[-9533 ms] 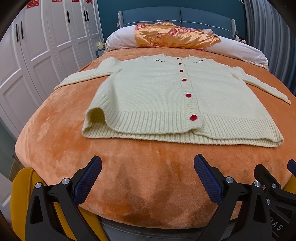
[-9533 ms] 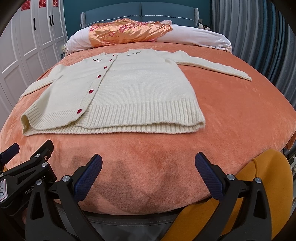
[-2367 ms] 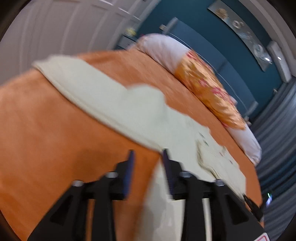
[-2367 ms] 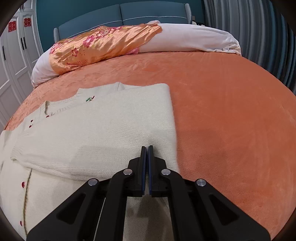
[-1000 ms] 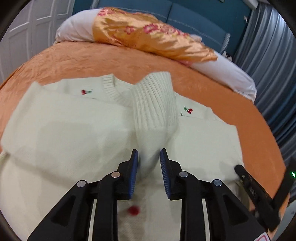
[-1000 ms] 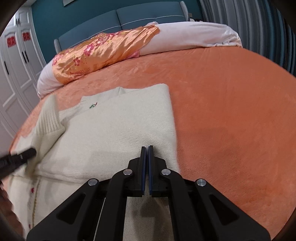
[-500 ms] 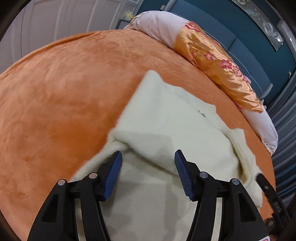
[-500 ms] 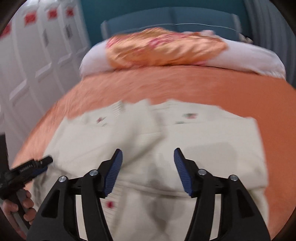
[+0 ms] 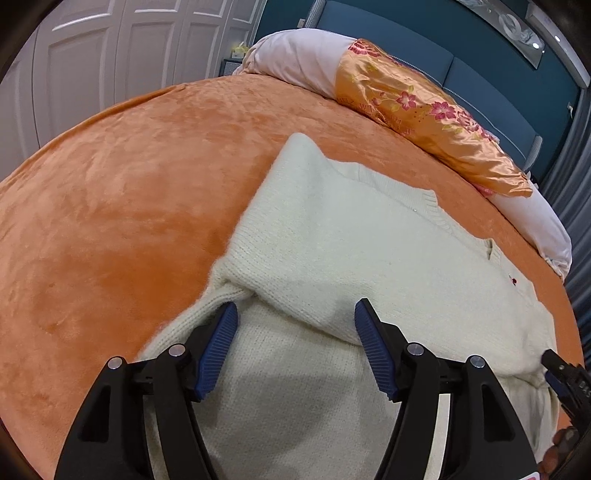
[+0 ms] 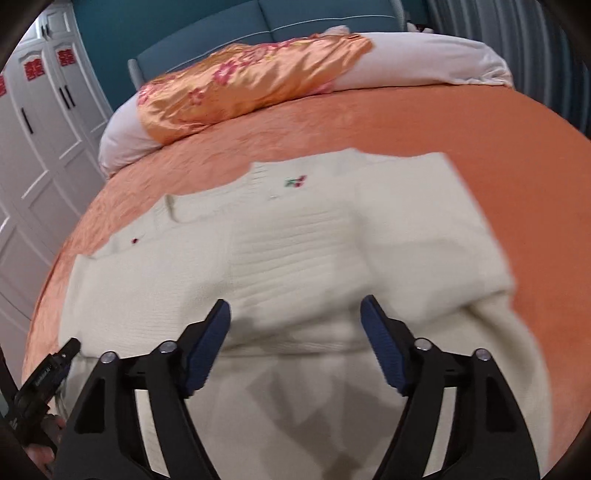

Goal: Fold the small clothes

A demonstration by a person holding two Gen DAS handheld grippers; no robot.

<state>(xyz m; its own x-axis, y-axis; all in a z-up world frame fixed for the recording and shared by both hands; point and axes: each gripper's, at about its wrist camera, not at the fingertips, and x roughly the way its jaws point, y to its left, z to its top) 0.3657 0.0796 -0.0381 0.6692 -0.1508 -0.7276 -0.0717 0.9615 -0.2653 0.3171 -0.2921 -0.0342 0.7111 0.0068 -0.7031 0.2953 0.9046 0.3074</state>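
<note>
A cream knitted cardigan (image 9: 332,236) lies on the orange bedspread (image 9: 110,192) with both sleeves folded in across its body. My left gripper (image 9: 295,317) hovers over the sweater's left folded edge; its jaws are opening and nothing is between the blue pads. In the right wrist view the same cardigan (image 10: 295,251) shows its cherry embroidery and the ribbed cuff of a folded sleeve. My right gripper (image 10: 295,317) hangs over the middle of the garment, jaws opening, pads apart and holding nothing. That view is blurred by motion.
A satin orange floral pillow (image 9: 424,110) and a pale duvet roll (image 10: 424,62) lie at the head of the bed against a teal headboard (image 10: 295,18). White wardrobe doors (image 9: 92,66) stand on the left. The other gripper's tip shows at each view's lower edge.
The left gripper let go of the sleeve cuff laid across the chest and swung to the cardigan's left edge. The right gripper went from shut to open and shifted left over the garment.
</note>
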